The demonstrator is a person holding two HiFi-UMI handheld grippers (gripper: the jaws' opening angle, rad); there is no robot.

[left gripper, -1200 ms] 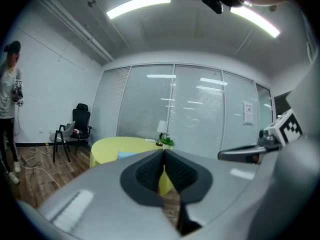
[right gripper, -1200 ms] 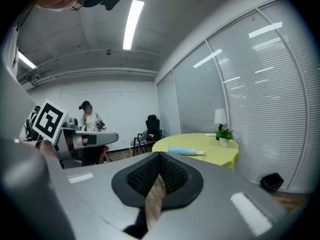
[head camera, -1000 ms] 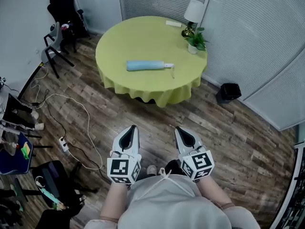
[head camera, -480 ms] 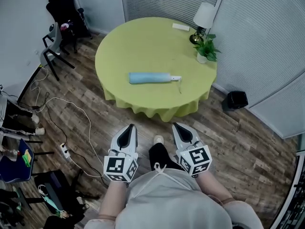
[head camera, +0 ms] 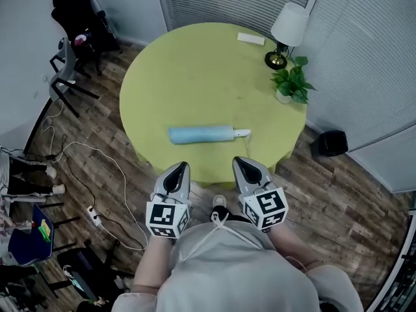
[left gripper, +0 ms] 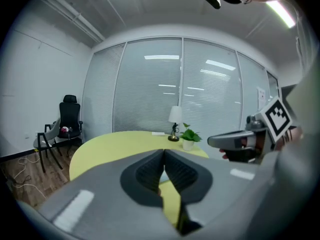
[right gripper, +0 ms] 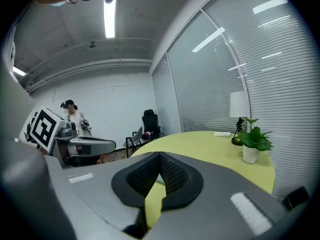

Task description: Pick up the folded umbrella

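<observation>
Round yellow-green clothed table (head camera: 195, 64), light-blue folded fabric umbrella (head camera: 201, 134) near its closest edge, left gripper (head camera: 177, 169) and right gripper (head camera: 244, 166) over that edge, both jaws pressed together, empty.

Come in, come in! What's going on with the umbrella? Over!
Left gripper, right gripper shut, empty. Folded umbrella flat on table, untouched. Nothing between.

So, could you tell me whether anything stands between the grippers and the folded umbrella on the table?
Nothing visible does. The folded umbrella lies alone near the front edge of the table, just beyond the left gripper and right gripper. The lamp and potted plant stand far right.
</observation>
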